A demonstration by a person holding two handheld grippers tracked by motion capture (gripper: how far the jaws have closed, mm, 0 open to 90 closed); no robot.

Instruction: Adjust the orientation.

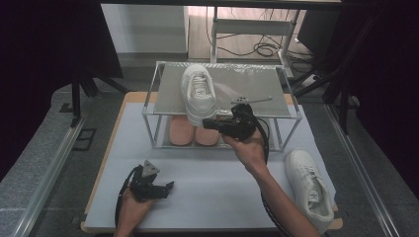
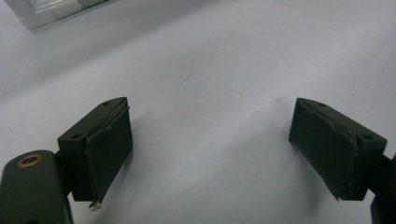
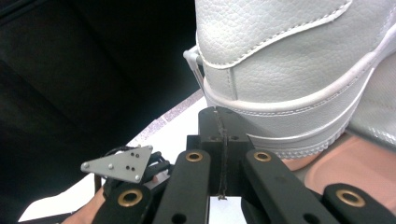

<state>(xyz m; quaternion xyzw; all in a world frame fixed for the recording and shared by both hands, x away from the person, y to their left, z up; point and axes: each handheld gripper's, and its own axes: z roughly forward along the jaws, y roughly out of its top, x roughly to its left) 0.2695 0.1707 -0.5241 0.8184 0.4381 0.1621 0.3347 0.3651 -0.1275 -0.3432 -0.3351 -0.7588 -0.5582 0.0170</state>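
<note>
The right gripper [image 1: 210, 123] is sitting with its jaws pressed together and nothing between them, its tips touching the heel of the white shoe [image 1: 198, 93] on the top shelf of the rack [image 1: 291, 106]. That shoe is lying toe-away along the left half of the shelf, with its heel hanging a little over the front edge. The gripper appears to be nudging the heel rather than holding it, so the likely trouble is the shoe skating sideways or twisting on the smooth metal shelf, or tipping off the front edge if the push turns into a drag. A shove that lands too low could catch the shelf's front rail and shake the rack, with the pink insoles [image 1: 193, 133] lying on the level below.

The shelf has bare room to the right of the shoe and behind it, up to the back rail. The left gripper [image 1: 165, 189] is resting with its jaws wide apart on the surface [image 1: 217, 192] near the front left corner, well apart from everything. A second white shoe [image 1: 309, 187] is lying at the front right corner, partly over the edge, close beside the right forearm, which could knock it off.
</note>
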